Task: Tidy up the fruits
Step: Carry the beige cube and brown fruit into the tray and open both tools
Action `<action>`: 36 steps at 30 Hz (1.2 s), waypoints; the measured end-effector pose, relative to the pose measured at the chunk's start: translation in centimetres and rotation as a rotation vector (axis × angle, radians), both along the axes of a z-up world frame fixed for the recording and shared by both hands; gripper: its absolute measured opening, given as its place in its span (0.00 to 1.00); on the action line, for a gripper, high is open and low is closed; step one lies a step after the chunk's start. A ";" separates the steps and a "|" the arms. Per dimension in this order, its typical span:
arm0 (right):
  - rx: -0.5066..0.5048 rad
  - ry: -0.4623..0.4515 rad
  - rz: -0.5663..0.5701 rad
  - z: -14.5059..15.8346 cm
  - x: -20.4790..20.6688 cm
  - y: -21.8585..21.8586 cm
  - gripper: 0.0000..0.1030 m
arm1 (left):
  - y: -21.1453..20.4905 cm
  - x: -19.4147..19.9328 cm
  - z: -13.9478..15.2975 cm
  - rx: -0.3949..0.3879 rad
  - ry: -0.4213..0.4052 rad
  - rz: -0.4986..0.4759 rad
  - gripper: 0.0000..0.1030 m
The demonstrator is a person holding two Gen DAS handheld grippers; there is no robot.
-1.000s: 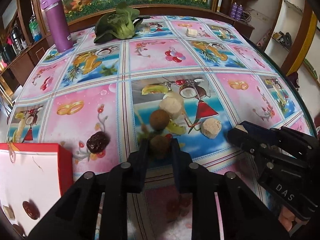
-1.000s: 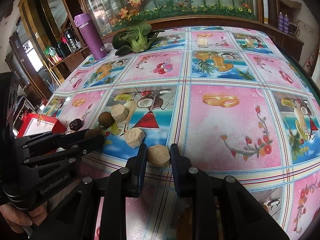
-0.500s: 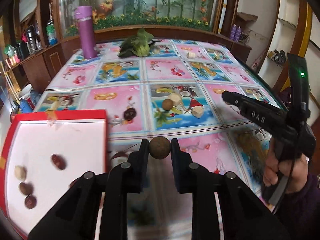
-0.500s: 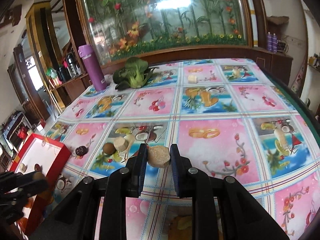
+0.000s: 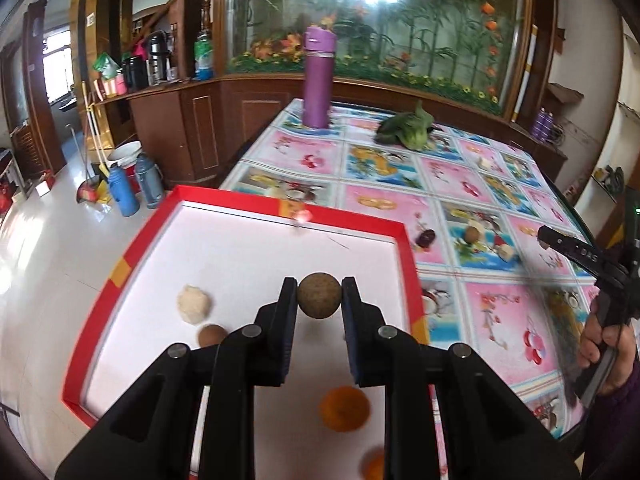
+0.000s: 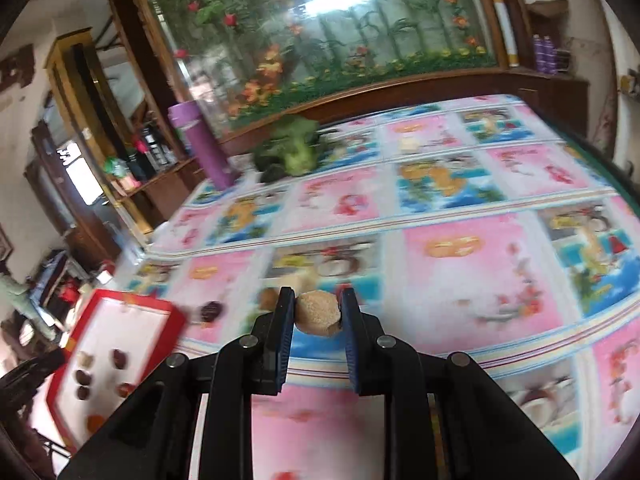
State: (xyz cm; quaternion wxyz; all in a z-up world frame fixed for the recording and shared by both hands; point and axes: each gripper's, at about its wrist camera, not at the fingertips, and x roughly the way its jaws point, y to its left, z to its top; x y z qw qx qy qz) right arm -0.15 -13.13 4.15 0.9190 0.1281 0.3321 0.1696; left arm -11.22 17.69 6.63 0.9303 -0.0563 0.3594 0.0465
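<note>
The left claw (image 5: 319,298) grips a round brown fruit (image 5: 319,295) at frame centre — above the red-rimmed tray (image 5: 256,200). The right claw (image 6: 318,314) clamps a tan fruit piece (image 6: 317,314) over the tabletop (image 6: 460,280) — tray at lower left.

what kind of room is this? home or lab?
Most likely a home living or dining room, not a lab. A large planted aquarium is built into dark wooden cabinets, thermos flasks stand on the tiled floor, and the table wears a fruit-print tablecloth with a purple bottle on it.
</note>
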 end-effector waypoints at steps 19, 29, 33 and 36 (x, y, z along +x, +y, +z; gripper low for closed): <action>-0.082 0.156 0.401 -1.8 0.8 21.3 0.21 | 5.5 3.7 -2.4 0.049 0.106 0.113 0.23; -0.137 0.182 0.415 -3.2 0.8 21.2 0.21 | 4.9 4.8 -3.9 0.107 0.167 0.118 0.23; -0.142 0.176 0.417 -3.3 0.9 21.1 0.22 | 4.6 5.3 -4.3 0.127 0.195 0.119 0.24; -0.174 0.158 0.424 -3.3 0.6 21.4 0.22 | 4.5 5.5 -4.4 0.137 0.211 0.120 0.24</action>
